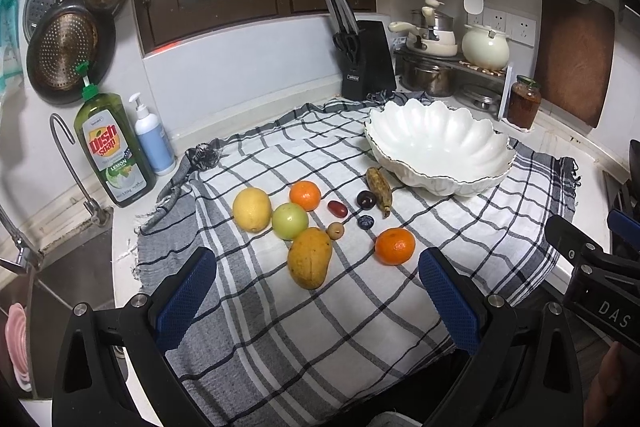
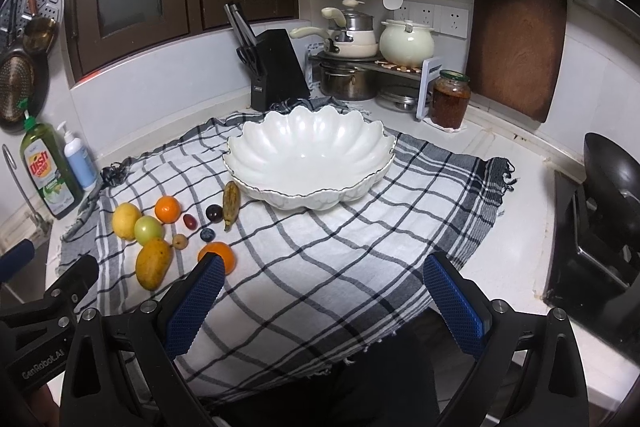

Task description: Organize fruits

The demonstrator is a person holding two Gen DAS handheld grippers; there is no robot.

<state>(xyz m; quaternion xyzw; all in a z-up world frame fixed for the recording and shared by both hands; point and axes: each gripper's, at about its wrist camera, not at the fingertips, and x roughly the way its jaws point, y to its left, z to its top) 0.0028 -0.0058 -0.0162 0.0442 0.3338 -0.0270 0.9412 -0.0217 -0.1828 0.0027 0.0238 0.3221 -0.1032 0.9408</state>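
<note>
- Nine loose fruits counted on the checked cloth [image 1: 320, 327], grouped left of the white scalloped bowl [image 1: 440, 143]; bowl empty, nothing yet sorted.
- Inventory, left-wrist view: lemon [image 1: 252, 209], green apple [image 1: 290, 221], mango [image 1: 310, 257], near orange [image 1: 395, 245], far orange [image 1: 305, 195], small banana [image 1: 379, 189] lying just beside the bowl's foot, dark plum [image 1: 366, 199], red grape-like fruit [image 1: 337, 209], blueberry [image 1: 365, 222], small tan fruit [image 1: 335, 230].
- Left gripper [image 1: 316, 287]: pads spread wide, nothing between them, hovering short of the mango.
- Right gripper [image 2: 324, 291]: likewise spread and unloaded, over bare cloth in front of the bowl; its left pad overlaps the near orange [image 2: 218, 255] in view, contact not confirmed.
- Step in hand, judged: first pick, probably mango or near orange.
- Recommended: straddle the mango across its narrow width, not its length; close gently, skin looks ripe and likely soft.
- Recommended: take the outer fruits first; apple, mango and tan fruit sit touching or nearly so, and a careless approach may roll the round ones.
- Recommended: lower each fruit into the bowl's centre rather than dropping; the rim looks thin and scalloped.
</note>
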